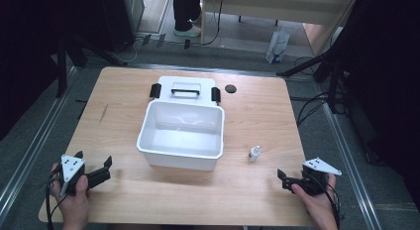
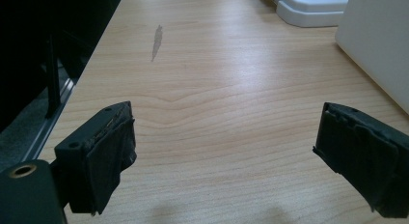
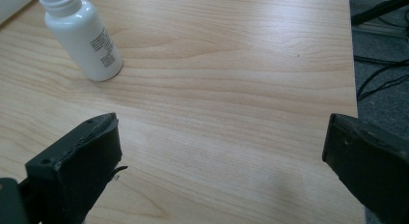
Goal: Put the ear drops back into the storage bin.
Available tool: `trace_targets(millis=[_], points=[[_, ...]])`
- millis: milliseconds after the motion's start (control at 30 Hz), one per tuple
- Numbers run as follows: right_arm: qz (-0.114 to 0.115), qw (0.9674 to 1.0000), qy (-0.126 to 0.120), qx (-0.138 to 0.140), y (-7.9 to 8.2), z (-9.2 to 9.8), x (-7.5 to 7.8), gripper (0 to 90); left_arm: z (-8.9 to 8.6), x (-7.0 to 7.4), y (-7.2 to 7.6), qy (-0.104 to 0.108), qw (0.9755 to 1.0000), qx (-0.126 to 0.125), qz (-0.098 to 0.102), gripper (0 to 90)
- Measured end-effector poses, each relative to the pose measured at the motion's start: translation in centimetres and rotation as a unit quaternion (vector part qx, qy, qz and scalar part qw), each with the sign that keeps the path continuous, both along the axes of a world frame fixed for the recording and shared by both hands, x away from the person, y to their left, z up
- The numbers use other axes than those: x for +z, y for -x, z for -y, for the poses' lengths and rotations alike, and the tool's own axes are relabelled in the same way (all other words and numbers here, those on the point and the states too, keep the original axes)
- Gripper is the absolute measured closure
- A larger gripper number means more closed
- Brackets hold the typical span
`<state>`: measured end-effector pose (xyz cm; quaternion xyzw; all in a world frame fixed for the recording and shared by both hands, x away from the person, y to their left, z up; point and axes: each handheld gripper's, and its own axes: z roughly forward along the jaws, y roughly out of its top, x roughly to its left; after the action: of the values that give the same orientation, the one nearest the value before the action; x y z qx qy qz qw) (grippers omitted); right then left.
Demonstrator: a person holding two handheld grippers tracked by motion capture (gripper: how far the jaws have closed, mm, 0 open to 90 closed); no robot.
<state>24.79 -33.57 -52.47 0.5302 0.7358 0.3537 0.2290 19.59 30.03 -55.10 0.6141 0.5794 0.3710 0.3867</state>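
Wooden table seen from above, with 2 hand-held grippers at its near edge. The left gripper rests at the near left corner, jaws spread wide and empty; its own view shows both black pads well apart over bare wood. The right gripper sits at the near right corner, likewise spread wide and holding nothing.

At the table's centre stands an open white box, apparently empty, though its glossy floor makes this hard to confirm. Its lid, with 1 black handle and 2 black latches, lies just behind it. A small dark disc lies near the lid.

The small white bottle stands upright between the box and the right gripper, nearer the latter. It is probably light, rigid and smooth, so easily tipped; a hold across the straight body, below the cap, looks safest.
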Motion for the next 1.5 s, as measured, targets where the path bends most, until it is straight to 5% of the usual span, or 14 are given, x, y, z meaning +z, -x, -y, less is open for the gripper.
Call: trace_targets(millis=[300, 467, 667, 800, 1033, 1167, 1233, 1267, 1333, 1367, 1400, 1500], points=[[-0.051, 0.9944, 0.066, 0.066, -1.5, -1.2, 2.5, 0.0, 0.0, 0.0, 0.0, 0.001, 1.0000, 0.000, 0.000, 7.6], [-0.070, 0.9845, 0.117, 0.110, -2.6, -2.8, 4.1, 0.0, 0.0, 0.0, 0.0, 0.002, 1.0000, 0.000, -0.001, 7.6], [-0.086, 0.9755, 0.145, 0.141, -3.6, -4.2, 5.4, 3.2, 0.0, 0.0, 0.0, 0.001, 1.0000, 0.001, -0.002, 7.6], [-0.103, 0.9637, 0.186, 0.162, -4.7, -5.5, 6.5, 6.5, 0.0, 0.0, 0.0, 0.000, 1.0000, 0.001, -0.002, 7.6], [-0.119, 0.9535, 0.205, 0.186, -5.8, -6.9, 7.8, 13.0, 0.0, 0.0, -0.1, 0.002, 1.0000, 0.001, -0.003, 7.6], [-0.145, 0.9382, 0.234, 0.210, -6.6, -8.5, 8.8, 18.1, 0.0, 0.0, -0.1, 0.002, 1.0000, 0.001, -0.004, 7.6], [-0.150, 0.9359, 0.239, 0.210, -6.7, -8.8, 8.9, 20.7, 0.0, 0.0, -0.1, 0.002, 1.0000, 0.001, -0.004, 7.6], [-0.162, 0.9301, 0.247, 0.218, -7.0, -9.5, 9.2, 24.7, 0.0, 0.0, -0.1, 0.003, 1.0000, 0.001, -0.005, 7.6], [-0.169, 0.9245, 0.257, 0.225, -7.2, -10.2, 9.3, 28.8, -0.1, 0.0, -0.1, 0.003, 1.0000, 0.001, -0.006, 7.6], [-0.169, 0.9245, 0.257, 0.225, -7.2, -10.2, 9.3, 28.8, -0.1, 0.0, -0.1, 0.003, 1.0000, 0.001, -0.006, 7.6], [-0.175, 0.9192, 0.265, 0.233, -7.4, -10.8, 9.4, 30.8, -0.1, 0.0, -0.1, 0.004, 1.0000, 0.001, -0.007, 7.6], [-0.180, 0.9152, 0.271, 0.238, -7.6, -11.5, 9.5, 35.2, -0.1, 0.0, -0.1, 0.004, 1.0000, 0.001, -0.006, 7.6]])
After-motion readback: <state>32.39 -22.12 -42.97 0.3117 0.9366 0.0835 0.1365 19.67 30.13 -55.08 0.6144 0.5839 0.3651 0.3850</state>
